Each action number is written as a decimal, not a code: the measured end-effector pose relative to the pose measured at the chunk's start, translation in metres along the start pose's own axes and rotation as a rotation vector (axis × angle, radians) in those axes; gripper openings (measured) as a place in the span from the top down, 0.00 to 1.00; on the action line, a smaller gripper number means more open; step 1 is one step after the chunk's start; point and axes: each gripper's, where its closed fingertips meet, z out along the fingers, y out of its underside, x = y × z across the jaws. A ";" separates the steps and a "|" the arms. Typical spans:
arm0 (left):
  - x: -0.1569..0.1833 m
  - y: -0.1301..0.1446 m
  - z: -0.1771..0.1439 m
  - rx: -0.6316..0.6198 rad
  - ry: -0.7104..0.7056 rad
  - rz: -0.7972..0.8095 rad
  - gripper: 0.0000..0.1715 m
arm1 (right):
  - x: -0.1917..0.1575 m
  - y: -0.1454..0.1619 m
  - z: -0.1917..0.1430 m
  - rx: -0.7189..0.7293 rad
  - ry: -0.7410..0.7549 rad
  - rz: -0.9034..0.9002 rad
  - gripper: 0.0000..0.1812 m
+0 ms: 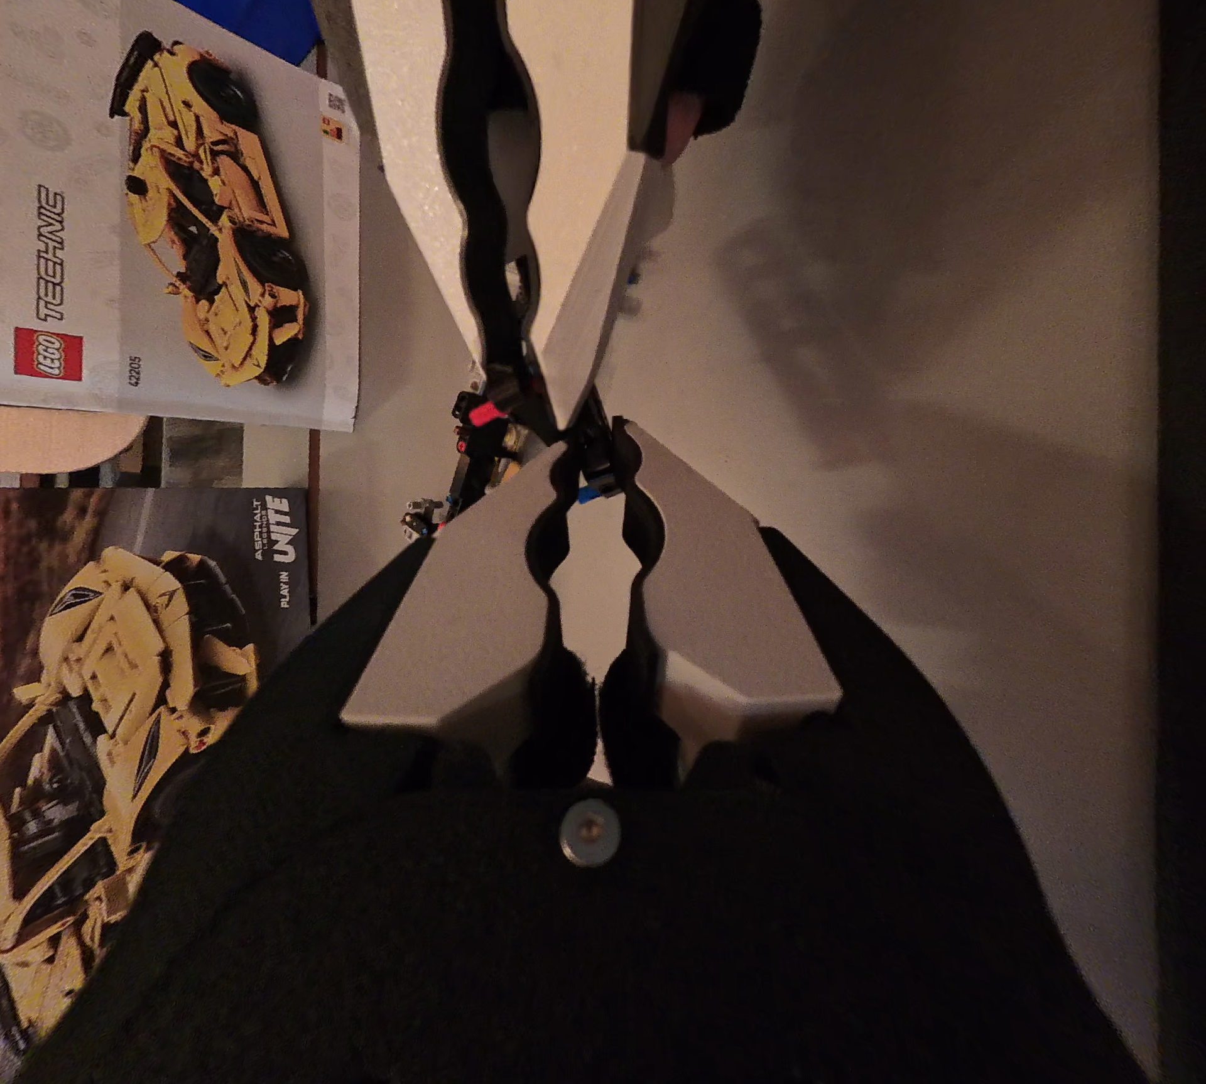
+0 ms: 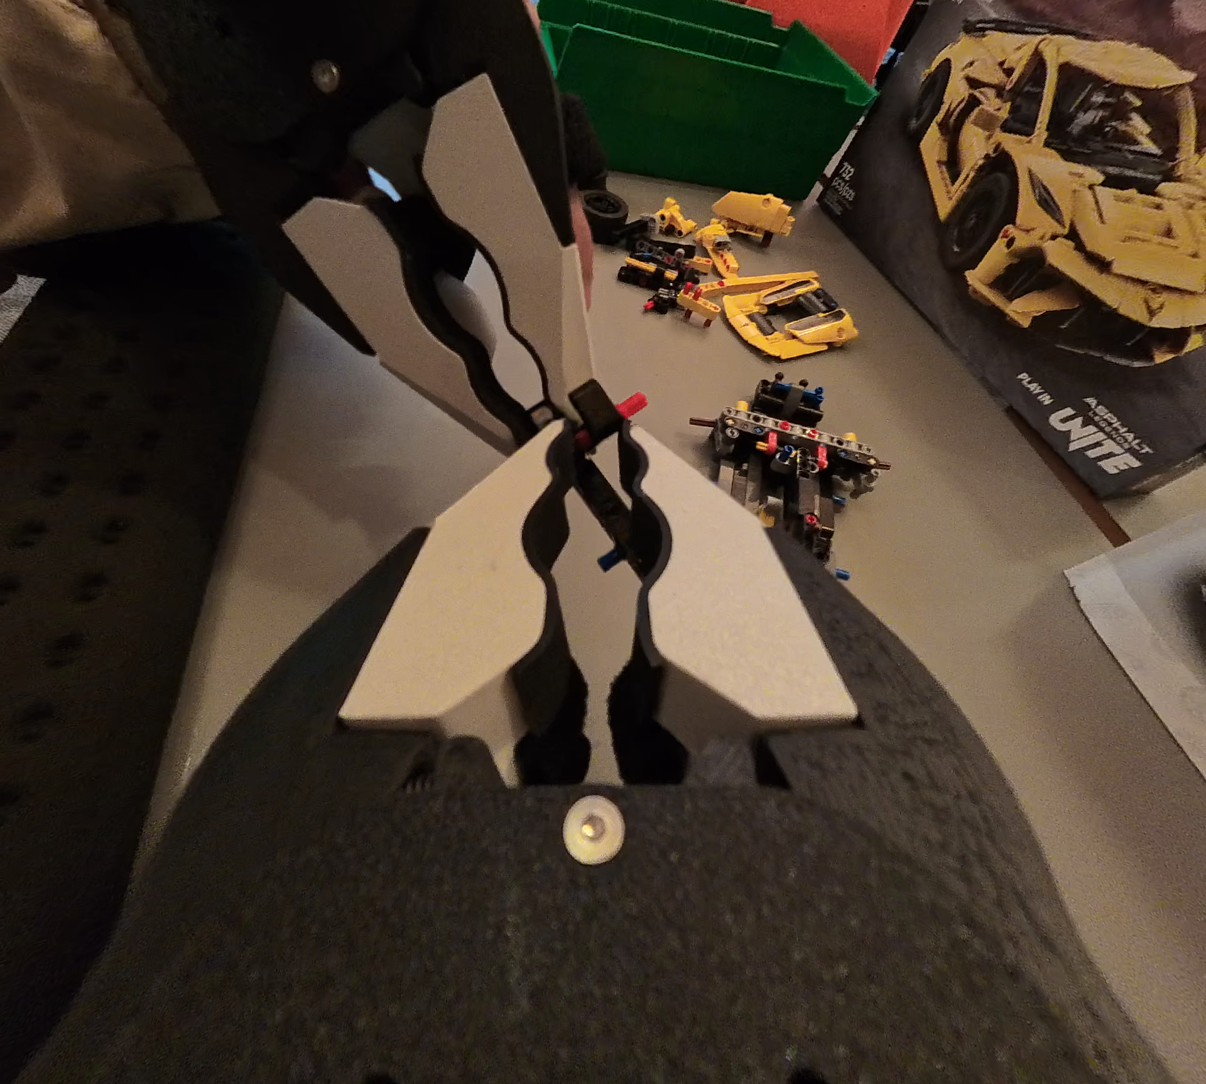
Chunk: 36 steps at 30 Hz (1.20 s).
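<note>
Both grippers are meeting tip to tip above the grey table [image 2: 365,478]: right gripper [image 2: 590,433] is clamping a black brick beam [image 2: 610,504], while left gripper [image 1: 590,433] is pinching its small black end piece [image 1: 597,465]. Loose yellow parts [image 2: 770,302] and a dark chassis assembly [image 2: 789,459] are lying to the right, a green bin [image 2: 705,100] beyond.

Black brick beam held off the desk

The black beam [image 2: 603,491] with red and blue pins slants up, pinched at both ends, left of the grey chassis [image 2: 793,459].

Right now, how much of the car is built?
One grey-and-black frame chunk looks built. In hand: the right gripper pinches a black beam, and the left gripper pinches a small black-and-blue piece. Not yet joined: yellow body parts and a wheel lie loose by the green bin.
</note>
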 end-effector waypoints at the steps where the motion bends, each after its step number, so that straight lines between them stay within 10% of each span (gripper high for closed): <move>1: 0.001 0.001 0.002 -0.013 -0.002 0.007 0.95 | 0.001 0.002 0.001 -0.001 -0.009 0.021 0.94; 13: -0.008 0.013 0.014 0.014 -0.086 0.012 0.96 | 0.004 0.015 -0.001 0.000 -0.062 0.071 0.94; 23: -0.006 0.010 0.021 -0.004 -0.182 0.148 0.96 | 0.001 0.010 -0.011 0.081 -0.328 0.478 0.85; 28: -0.006 0.009 0.022 -0.014 -0.207 0.174 0.96 | 0.004 0.011 -0.007 0.107 -0.348 0.553 0.98; 36: -0.035 -0.017 0.006 0.334 -0.113 -0.555 0.71 | 0.028 -0.008 -0.019 0.208 -0.153 0.430 0.98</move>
